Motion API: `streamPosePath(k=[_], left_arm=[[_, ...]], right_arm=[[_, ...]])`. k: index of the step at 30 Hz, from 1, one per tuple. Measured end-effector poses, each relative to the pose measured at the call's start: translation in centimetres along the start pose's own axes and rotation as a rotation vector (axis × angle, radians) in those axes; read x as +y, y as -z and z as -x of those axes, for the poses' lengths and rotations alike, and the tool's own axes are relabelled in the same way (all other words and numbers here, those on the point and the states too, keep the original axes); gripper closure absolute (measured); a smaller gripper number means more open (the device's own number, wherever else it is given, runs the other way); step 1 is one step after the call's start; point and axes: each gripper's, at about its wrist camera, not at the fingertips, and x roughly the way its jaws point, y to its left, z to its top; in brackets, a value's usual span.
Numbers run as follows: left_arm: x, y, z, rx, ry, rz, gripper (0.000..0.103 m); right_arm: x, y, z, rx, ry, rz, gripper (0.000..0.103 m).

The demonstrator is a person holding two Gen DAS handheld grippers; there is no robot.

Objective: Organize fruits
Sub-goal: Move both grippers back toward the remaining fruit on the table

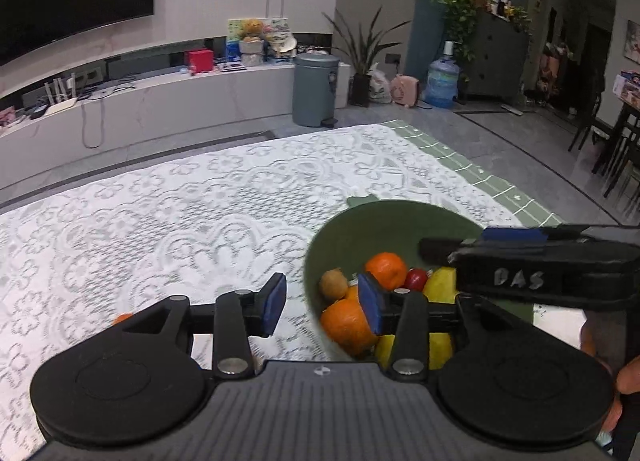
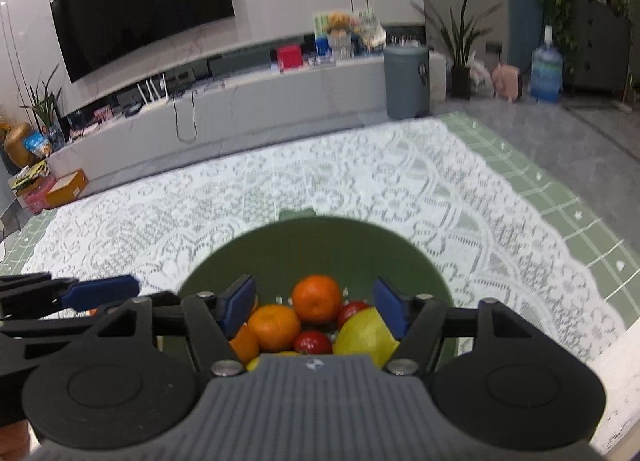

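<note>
1. A white lace cloth covers my tabletop, floral openwork over a green gridded mat that shows at the right edge.
2. The green bowl sits on the lace near me: round, smooth, matte, with a small tab on its far rim.
3. Fruit is piled inside the bowl. A yellow fruit, big and smooth, lies low right.
4. Two dimpled oranges: one on top, stem dimple facing me, another lower left.
5. A glossy red fruit sits in front; a fuzzy brown kiwi rests against the left wall.
6. My right gripper hangs over the pile, blue pads well apart, holding nothing.
7. My left gripper straddles the bowl's left rim, partly open, empty.
</note>
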Motion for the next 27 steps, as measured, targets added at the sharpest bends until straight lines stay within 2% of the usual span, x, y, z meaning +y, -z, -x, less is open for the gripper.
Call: streamPosePath(k=[5,11,22,27], left_arm=[[1.3,0.3,1.6,0.0,-0.032,0.02,0.053],[2.7,0.7,3.3,-0.013,-0.059,0.021,0.053],[7.5,3.0,4.8,-0.006,-0.074,0.085,0.053],[9.5,4.4,4.9,-0.002,-0.07,0.089,0.053]], right_arm=[[0.1,0.3,1.9,-0.077,-0.034,-0.06,0.037],[1.5,1.1,3.1,-0.113,-0.091,-0.095,0.037],[6.7,3.1,3.3,-0.106,-0.134,0.047,0.035],[9.4,5.0,3.4,-0.082,-0.128,0.122,0.038]])
